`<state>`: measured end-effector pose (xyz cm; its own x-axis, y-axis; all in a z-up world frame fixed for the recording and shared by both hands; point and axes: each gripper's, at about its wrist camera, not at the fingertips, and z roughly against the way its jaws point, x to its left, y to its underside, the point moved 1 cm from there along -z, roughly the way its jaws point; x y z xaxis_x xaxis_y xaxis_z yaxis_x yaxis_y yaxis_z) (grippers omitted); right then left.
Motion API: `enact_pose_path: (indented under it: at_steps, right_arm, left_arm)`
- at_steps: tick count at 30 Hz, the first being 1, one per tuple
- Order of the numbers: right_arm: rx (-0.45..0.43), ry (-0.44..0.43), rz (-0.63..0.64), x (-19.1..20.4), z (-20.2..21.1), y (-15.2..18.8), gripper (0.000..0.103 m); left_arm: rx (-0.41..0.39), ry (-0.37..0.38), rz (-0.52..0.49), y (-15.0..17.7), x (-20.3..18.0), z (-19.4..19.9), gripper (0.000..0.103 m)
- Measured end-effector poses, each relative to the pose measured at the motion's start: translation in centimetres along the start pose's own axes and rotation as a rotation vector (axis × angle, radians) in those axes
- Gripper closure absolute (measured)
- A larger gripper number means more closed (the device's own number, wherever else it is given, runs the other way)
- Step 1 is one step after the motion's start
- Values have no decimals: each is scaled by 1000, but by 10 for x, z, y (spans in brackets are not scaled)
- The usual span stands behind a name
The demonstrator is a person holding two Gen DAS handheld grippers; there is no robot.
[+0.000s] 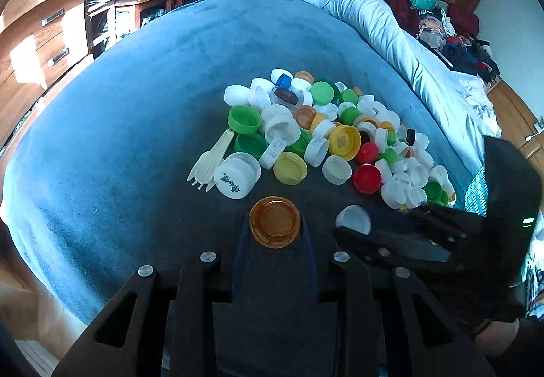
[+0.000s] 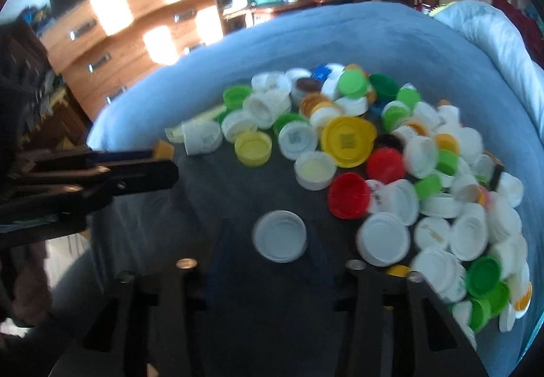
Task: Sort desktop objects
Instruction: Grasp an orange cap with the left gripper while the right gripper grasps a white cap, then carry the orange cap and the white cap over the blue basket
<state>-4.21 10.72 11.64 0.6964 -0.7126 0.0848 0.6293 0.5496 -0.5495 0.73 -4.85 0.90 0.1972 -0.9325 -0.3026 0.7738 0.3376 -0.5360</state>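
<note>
A heap of bottle caps (image 1: 340, 135) in white, green, yellow and red lies on a dark mat on a blue cloth; the heap also shows in the right wrist view (image 2: 391, 173). My left gripper (image 1: 274, 227) is shut on an orange-brown cap (image 1: 274, 222), held open side up in front of the heap. My right gripper (image 2: 280, 241) is shut on a white cap (image 2: 280, 235). In the left wrist view the right gripper (image 1: 353, 224) comes in from the right with the white cap (image 1: 353, 218). In the right wrist view the left gripper (image 2: 159, 156) comes in from the left.
A cream plastic fork (image 1: 212, 159) lies at the heap's left edge beside a large white lid (image 1: 236, 176). A pale quilt (image 1: 391, 36) borders the blue cloth (image 1: 136, 104) on the right. Wooden drawers (image 1: 37, 33) and cluttered shelves stand behind.
</note>
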Motion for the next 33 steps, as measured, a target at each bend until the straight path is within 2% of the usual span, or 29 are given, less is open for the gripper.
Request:
enact_pose_path:
  at_steps: [6,14,23,33]
  right_arm:
    - [11,32,-28,-4,12,-1,69]
    - [-25,159,-85,-17,87,-5,69]
    - [-118,304,-151,-46,175,9,69]
    - [-184,399,-236,-89,237,45,69]
  left_arm:
    - [-8,-15,0,-3,-3,5,78]
    - [-39,-22,-53,-12,-36,21,78]
    - [-68,23,-186,-17,-114,35,78]
    - [-91,61,-316,-21,-193,48,78]
